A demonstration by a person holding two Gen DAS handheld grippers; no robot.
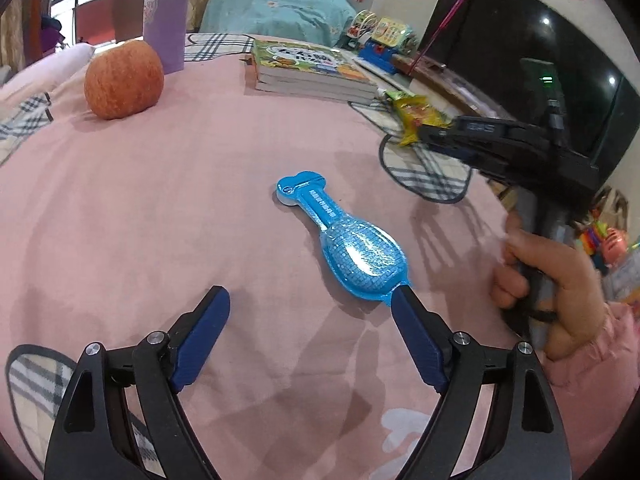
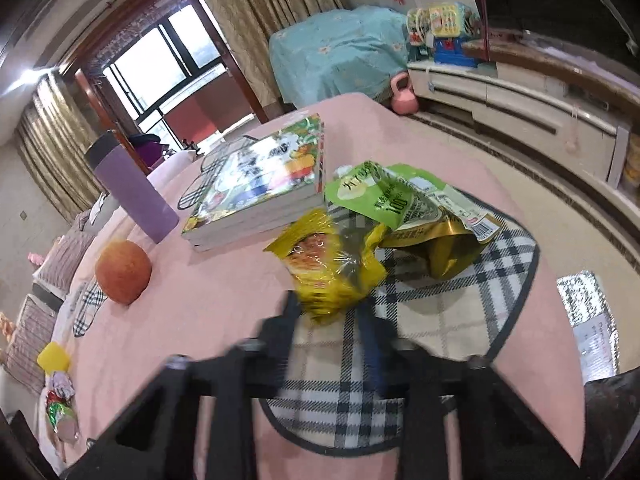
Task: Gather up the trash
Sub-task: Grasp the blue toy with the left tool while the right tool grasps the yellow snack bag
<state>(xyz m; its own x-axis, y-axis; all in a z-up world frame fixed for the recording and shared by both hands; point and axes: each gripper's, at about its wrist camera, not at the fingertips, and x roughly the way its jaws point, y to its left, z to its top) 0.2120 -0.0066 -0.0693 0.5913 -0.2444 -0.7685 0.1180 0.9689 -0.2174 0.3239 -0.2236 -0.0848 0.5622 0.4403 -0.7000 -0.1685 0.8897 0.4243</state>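
Right tongs [image 2: 332, 312] are clamped on the yellow snack wrapper [image 2: 332, 268] at the table [image 2: 208, 300] edge, beside the books [image 2: 260, 188]. Left tongs [image 1: 310, 300] gape wide, one fingertip touching the blue packet [image 1: 344, 236] lying mid-table.

The bench [image 1: 160, 200] wears a pink cloth. On it lie an apple [image 1: 124, 80], stacked books [image 1: 312, 72], a purple cup [image 1: 166, 16], a blue packet [image 1: 344, 240] and wrappers [image 2: 360, 240].
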